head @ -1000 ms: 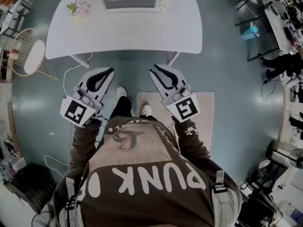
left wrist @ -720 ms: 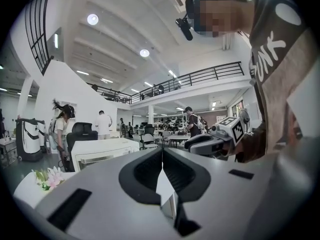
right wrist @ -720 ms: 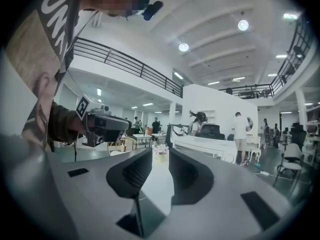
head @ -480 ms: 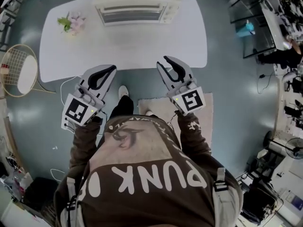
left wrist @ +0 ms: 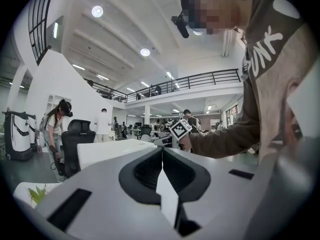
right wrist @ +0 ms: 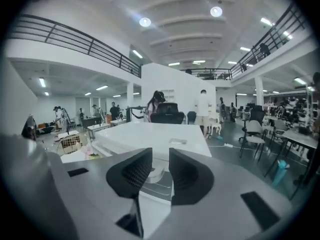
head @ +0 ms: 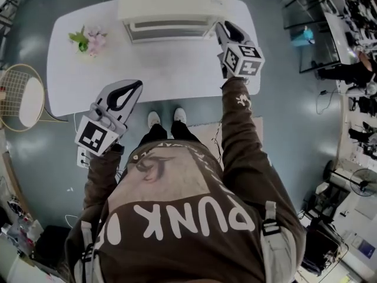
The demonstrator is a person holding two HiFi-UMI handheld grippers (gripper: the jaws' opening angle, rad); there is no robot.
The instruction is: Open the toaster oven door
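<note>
Right gripper (head: 226, 32) gone from beside the body to the toaster oven (head: 171, 5), far on the table (head: 177, 69); jaws slightly apart, empty; left gripper (head: 134, 87) unmoved, jaws together, empty.

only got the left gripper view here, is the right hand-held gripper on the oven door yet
observer: not yet. In the right gripper view the right hand-held gripper has its jaws apart with nothing clamped between them.
operator: where is it then
observer: the head view puts it at the right front corner of the toaster oven, over the table.
operator: door open at all
observer: no, from the head view the door looks shut, flat against the oven's front.
</note>
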